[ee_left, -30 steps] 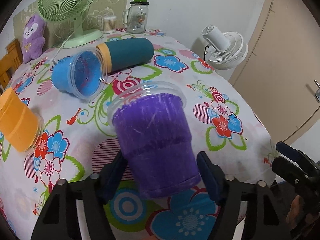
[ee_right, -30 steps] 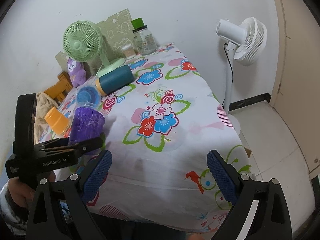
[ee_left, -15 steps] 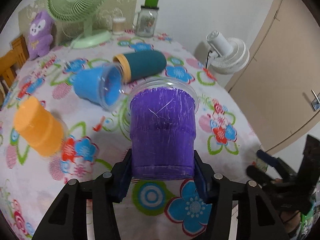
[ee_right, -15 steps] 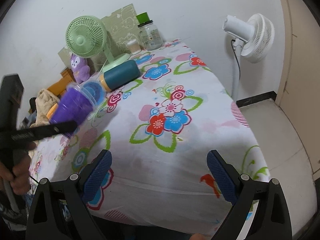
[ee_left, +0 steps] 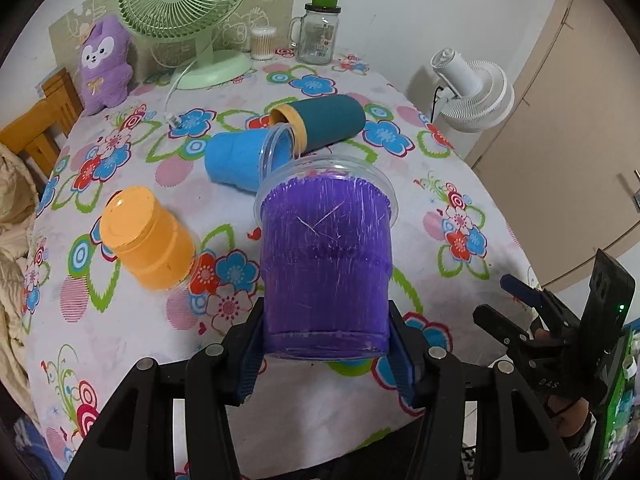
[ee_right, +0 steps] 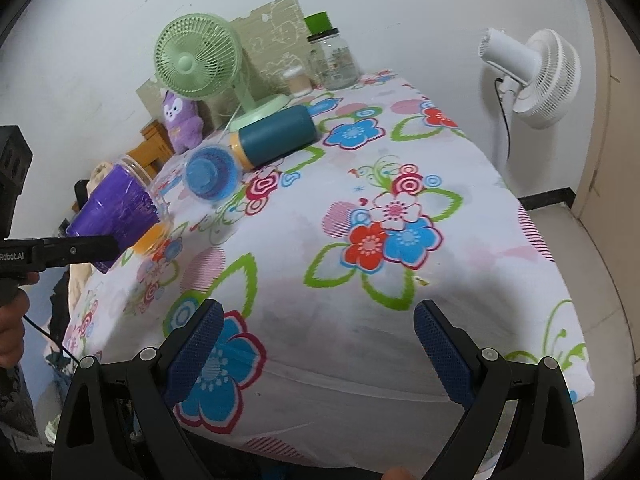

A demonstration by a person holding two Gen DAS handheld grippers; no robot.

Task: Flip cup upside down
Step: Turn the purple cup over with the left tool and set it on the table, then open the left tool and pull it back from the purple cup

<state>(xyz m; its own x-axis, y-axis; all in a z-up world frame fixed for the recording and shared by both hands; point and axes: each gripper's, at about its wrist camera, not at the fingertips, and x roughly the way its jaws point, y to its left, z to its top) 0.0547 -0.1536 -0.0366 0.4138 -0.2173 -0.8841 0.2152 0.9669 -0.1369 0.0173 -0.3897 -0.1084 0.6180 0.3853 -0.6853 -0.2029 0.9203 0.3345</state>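
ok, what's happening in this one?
The left gripper is shut on the purple cup, near its base, and holds it off the table, tilted, with the rim pointing away from the camera. The right gripper is open and holds nothing, at the table's near edge. The orange cup already sits upside down; the blue cup and the teal cup lie on their sides.

Bare floral tablecloth [ee_right: 400, 280] ahead and right; orange cup [ee_left: 146, 240], blue cup [ee_left: 240, 160] crowding left

Orange cup [ee_right: 150, 240] behind purple cup [ee_right: 116, 210].
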